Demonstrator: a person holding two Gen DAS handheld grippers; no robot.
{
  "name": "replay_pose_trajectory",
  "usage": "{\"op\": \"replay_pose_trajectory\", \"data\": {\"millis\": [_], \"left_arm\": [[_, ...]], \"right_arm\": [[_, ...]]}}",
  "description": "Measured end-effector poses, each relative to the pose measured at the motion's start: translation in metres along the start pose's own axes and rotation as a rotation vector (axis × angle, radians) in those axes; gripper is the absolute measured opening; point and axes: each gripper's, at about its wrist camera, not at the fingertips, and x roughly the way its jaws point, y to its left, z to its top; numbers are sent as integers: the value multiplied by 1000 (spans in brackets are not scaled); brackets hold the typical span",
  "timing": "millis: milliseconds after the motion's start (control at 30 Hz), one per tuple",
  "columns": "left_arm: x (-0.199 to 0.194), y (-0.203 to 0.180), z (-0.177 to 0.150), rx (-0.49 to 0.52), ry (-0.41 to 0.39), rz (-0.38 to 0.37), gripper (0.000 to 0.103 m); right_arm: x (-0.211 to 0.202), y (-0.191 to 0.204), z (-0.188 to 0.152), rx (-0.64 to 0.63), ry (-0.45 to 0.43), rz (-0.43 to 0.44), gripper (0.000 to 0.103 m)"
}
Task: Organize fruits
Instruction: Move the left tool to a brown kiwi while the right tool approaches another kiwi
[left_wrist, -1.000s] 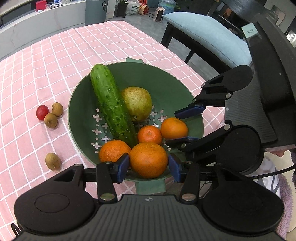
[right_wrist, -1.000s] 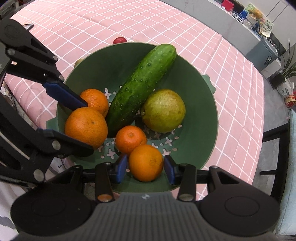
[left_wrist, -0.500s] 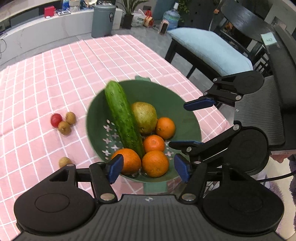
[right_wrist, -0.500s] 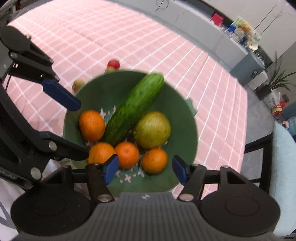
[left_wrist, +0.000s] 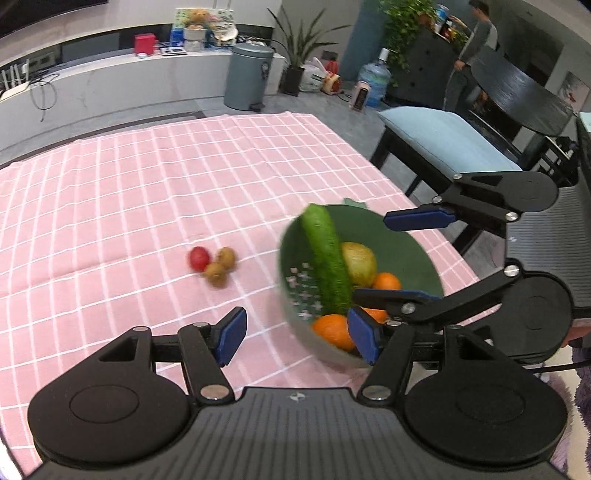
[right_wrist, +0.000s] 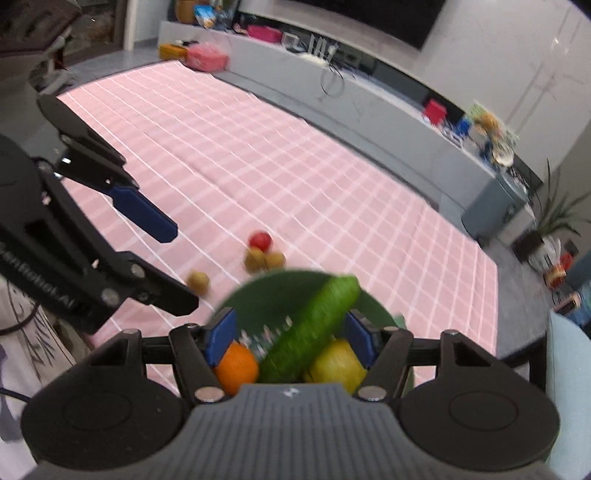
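Observation:
A green colander bowl (left_wrist: 402, 243) sits near the table's near right edge and holds a cucumber (left_wrist: 327, 258), a yellow-green pear (left_wrist: 360, 258) and several oranges (left_wrist: 332, 330). My left gripper (left_wrist: 297, 338) is open and empty, raised above the table left of the bowl. My right gripper (right_wrist: 290, 338) is open and empty, raised over the bowl (right_wrist: 280, 291); the cucumber (right_wrist: 314, 328), an orange (right_wrist: 236, 367) and the pear (right_wrist: 338, 363) show between its fingers. It also shows in the left wrist view (left_wrist: 406, 254).
On the pink checked cloth (left_wrist: 147, 206) left of the bowl lie a small red fruit (left_wrist: 199, 257) and two brown ones (left_wrist: 221, 266). A further brown fruit (right_wrist: 198, 281) lies nearer. A chair with a blue cushion (left_wrist: 443, 140) stands off the table's right side.
Both grippers have let go of their oranges, opened wide and lifted up and back from the bowl. The oranges now rest in the bowl. The views tilted up to show the room.

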Motion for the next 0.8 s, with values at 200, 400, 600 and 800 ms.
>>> {"op": "replay_pose_trajectory", "data": {"millis": [200, 400, 600, 800], "left_arm": [[-2, 25, -12, -9, 15, 9, 73], [7, 39, -22, -2, 44, 8, 64], [30, 46, -28, 22, 66, 6, 55], [56, 50, -26, 14, 90, -3, 47]], "right_arm": [[10, 19, 12, -54, -18, 38, 53], [24, 31, 18, -113, -11, 82, 43], [36, 33, 24, -155, 2, 105, 31], [62, 24, 38, -103, 21, 150, 27]]}}
